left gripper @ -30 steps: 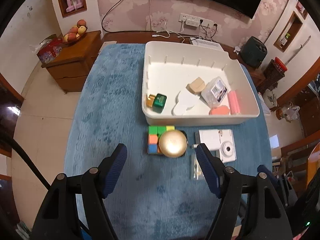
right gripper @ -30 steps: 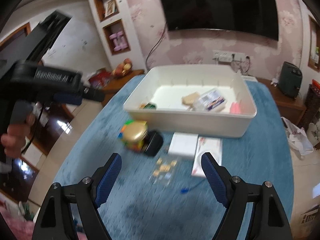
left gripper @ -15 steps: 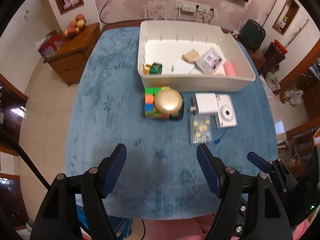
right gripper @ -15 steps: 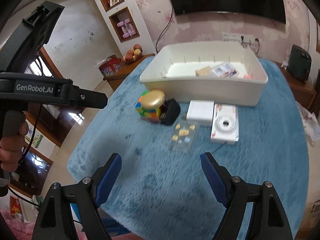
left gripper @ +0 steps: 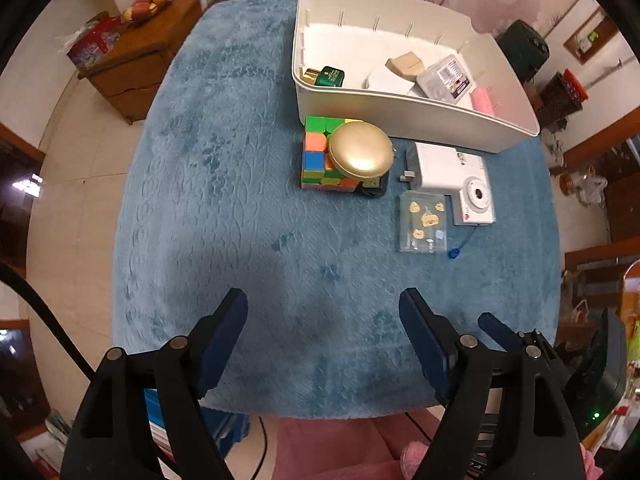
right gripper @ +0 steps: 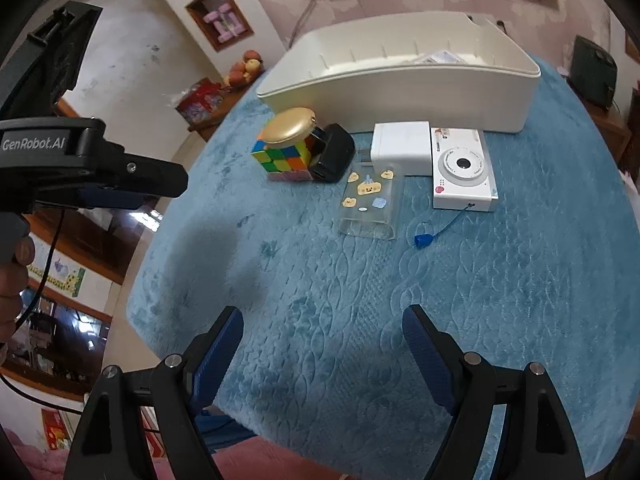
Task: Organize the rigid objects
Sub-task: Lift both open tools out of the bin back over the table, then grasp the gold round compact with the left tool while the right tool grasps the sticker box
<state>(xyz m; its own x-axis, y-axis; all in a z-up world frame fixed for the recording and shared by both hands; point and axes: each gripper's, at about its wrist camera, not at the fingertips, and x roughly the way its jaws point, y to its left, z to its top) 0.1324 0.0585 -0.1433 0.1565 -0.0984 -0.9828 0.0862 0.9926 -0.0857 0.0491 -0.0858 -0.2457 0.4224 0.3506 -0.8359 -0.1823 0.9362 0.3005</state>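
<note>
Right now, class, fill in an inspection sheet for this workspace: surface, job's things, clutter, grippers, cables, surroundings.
Surface: blue quilted cloth covers the table.
Job's things: white bin already holds several small items; in front of it lie a colour cube with a gold-lidded jar on it, a white charger, a white camera and a clear phone case.
Clutter: nothing seen.
Grippers: left gripper empty, fingers opening; right gripper open, empty; both hang over bare cloth.
Cables: blue camera strap; wall leads behind the bin.
Surroundings: wooden cabinet with fruit, tiled floor.
</note>
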